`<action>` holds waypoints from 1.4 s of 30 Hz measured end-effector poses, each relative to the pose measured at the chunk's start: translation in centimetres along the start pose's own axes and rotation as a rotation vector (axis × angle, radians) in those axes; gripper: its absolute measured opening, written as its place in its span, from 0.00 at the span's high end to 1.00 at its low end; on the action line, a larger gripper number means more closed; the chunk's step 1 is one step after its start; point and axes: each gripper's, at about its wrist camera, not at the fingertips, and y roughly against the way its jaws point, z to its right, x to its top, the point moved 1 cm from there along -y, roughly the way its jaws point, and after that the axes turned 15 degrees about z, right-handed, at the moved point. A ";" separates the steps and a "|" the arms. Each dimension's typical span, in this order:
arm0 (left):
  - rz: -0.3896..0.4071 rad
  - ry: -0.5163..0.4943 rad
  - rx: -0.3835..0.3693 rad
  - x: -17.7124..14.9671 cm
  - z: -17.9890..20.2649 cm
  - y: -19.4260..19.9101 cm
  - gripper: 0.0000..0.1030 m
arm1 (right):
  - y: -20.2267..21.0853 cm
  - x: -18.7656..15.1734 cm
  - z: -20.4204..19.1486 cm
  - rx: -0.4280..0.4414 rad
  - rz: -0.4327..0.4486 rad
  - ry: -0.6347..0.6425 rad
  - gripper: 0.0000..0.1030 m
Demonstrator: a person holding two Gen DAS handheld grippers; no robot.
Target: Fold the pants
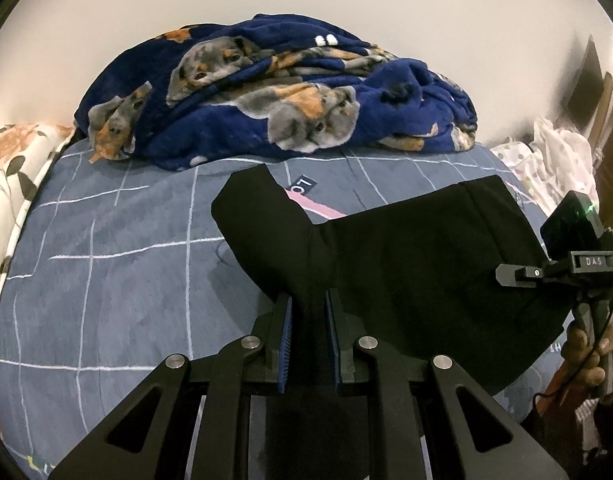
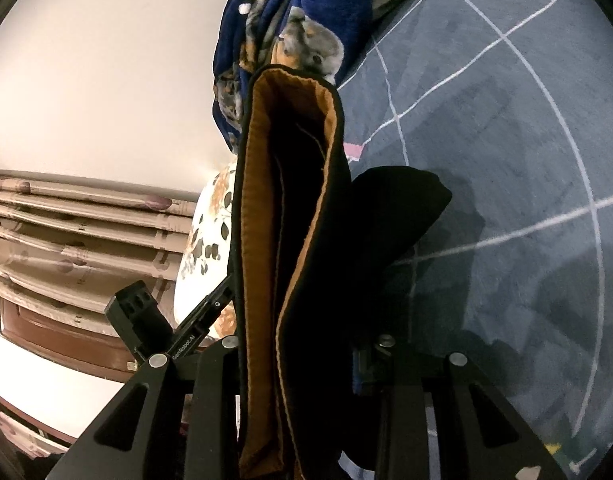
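Black pants (image 1: 418, 264) hang lifted over the bed, stretched between both grippers. My left gripper (image 1: 308, 300) is shut on a bunched edge of the cloth, its blue pads (image 1: 287, 328) pressing from both sides. To the right, my right gripper (image 1: 506, 273) grips the far side. In the right wrist view the pants (image 2: 306, 208) show a tan inner lining and run up between the jaws of my right gripper (image 2: 302, 352), shut on the thick folded layers, which hide its fingertips. The left gripper (image 2: 220, 300) touches the cloth edge at lower left.
A grey-blue bed sheet (image 1: 106, 260) with white grid lines lies below. A crumpled navy dog-print blanket (image 1: 274, 92) is piled at the back. A floral pillow (image 1: 14, 160) lies left and white dotted cloth (image 1: 546, 156) right. A person's hand (image 1: 586, 352) holds the right gripper.
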 end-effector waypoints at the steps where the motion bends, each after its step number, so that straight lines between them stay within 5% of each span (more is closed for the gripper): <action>1: 0.001 0.005 0.001 0.2 -0.2 -0.2 0.85 | -0.2 0.2 0.0 0.001 -0.001 0.000 0.72; 17: 0.023 0.075 0.025 2.1 -3.5 -1.7 0.85 | -3.2 4.0 -0.4 0.030 -0.017 0.000 0.72; 25: 0.094 0.051 0.036 5.0 -4.0 -1.5 0.92 | -5.1 5.7 -1.3 0.066 -0.015 0.005 0.72; 30: 0.063 0.081 0.070 4.7 -5.7 -1.5 0.92 | -6.4 6.4 -1.7 -0.023 -0.042 0.057 0.72; 34: -0.022 0.228 0.057 2.7 -9.8 -1.9 0.90 | -6.2 6.4 -1.0 -0.001 -0.045 0.042 0.72; 38: -0.171 0.347 -0.070 -0.1 -12.1 -4.3 0.72 | -6.2 6.4 -0.1 0.016 -0.043 0.009 0.72; 39: -0.194 0.352 -0.089 -0.6 -12.1 -4.7 0.63 | -6.2 6.5 0.2 0.017 -0.040 0.000 0.72; 42: -0.213 0.364 -0.120 -1.5 -12.1 -5.5 0.57 | -6.0 6.4 0.6 0.010 -0.038 -0.008 0.72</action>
